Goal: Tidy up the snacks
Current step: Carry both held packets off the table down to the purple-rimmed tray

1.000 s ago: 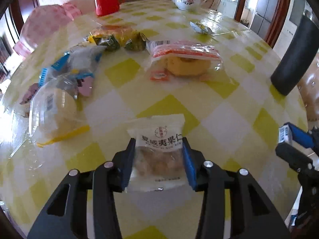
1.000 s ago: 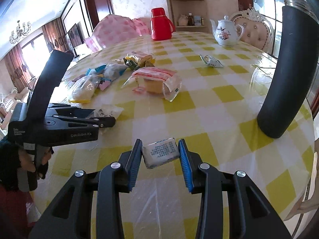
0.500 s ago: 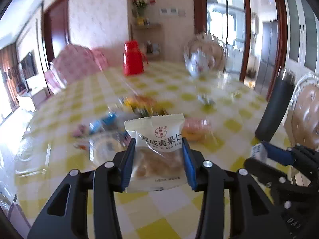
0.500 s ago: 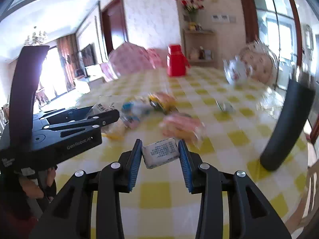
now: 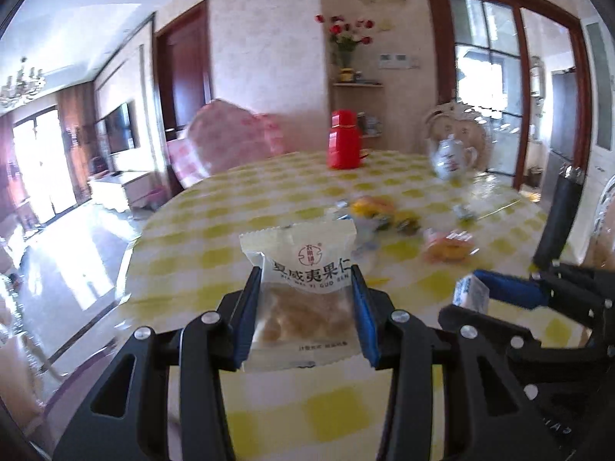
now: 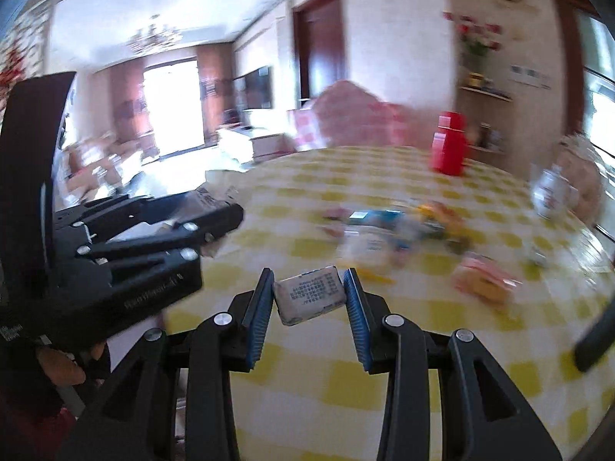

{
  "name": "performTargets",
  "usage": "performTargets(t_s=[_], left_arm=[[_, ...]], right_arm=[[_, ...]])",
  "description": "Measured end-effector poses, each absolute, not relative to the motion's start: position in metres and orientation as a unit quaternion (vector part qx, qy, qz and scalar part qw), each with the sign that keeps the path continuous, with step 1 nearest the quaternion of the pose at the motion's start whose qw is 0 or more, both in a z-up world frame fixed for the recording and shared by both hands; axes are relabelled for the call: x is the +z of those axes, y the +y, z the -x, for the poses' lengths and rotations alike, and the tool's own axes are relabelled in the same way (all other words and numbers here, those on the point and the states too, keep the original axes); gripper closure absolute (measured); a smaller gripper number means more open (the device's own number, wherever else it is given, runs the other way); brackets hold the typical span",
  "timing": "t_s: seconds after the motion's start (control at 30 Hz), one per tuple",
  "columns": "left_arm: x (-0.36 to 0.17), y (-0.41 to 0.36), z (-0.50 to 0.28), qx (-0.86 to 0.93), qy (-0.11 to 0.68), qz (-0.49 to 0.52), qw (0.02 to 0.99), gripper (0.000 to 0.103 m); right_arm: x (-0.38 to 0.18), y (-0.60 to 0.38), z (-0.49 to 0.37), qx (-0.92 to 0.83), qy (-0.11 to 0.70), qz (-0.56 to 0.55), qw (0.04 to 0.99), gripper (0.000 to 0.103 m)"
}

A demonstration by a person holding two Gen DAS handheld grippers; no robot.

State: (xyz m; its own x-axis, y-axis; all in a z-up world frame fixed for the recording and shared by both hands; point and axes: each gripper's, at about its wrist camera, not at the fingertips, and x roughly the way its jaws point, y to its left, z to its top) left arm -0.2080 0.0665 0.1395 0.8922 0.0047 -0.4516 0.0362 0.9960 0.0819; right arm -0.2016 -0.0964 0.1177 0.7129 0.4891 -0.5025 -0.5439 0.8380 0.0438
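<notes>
- The left gripper (image 5: 305,307) is held above the yellow-checked round table (image 5: 215,238), clamped on a white translucent pastry packet (image 5: 301,299)
- The right gripper (image 6: 307,307) is clamped on a small grey wrapped block (image 6: 309,294) between its blue pads

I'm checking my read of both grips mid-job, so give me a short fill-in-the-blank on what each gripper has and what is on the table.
1. The left gripper is shut on a white snack ____.
2. The right gripper holds a small wrapped ____.
3. The flask on the table is ____ in colour.

Missing words: packet; bar; red
</notes>
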Motion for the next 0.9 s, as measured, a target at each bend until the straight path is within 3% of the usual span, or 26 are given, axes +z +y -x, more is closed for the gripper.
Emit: performTargets(t_s=[0.4,0.8,0.87,0.9], left_arm=[[0.099,0.215,0.272,0.094,0.312,-0.029,0.945,0.059],[0.040,0.313,0.269,0.154,0.439,-0.010,0.885,0.057],[0.029,0.321,0.265,0.163,0.467,-0.014,0.869,0.047],[0.024,0.324,0.263,0.167,0.478,-0.016,0.862,0.029]], right_arm=[[0.088,0.076,0.226,0.424,0.300,0.128,0.844,0.066],[0.029,0.149,0.231,0.500,0.394,0.150,0.757,0.065],[0.016,0.154,0.229,0.525,0.420,0.134,0.728,0.063],[0.011,0.154,0.228,0.534,0.429,0.126,0.717,0.059]])
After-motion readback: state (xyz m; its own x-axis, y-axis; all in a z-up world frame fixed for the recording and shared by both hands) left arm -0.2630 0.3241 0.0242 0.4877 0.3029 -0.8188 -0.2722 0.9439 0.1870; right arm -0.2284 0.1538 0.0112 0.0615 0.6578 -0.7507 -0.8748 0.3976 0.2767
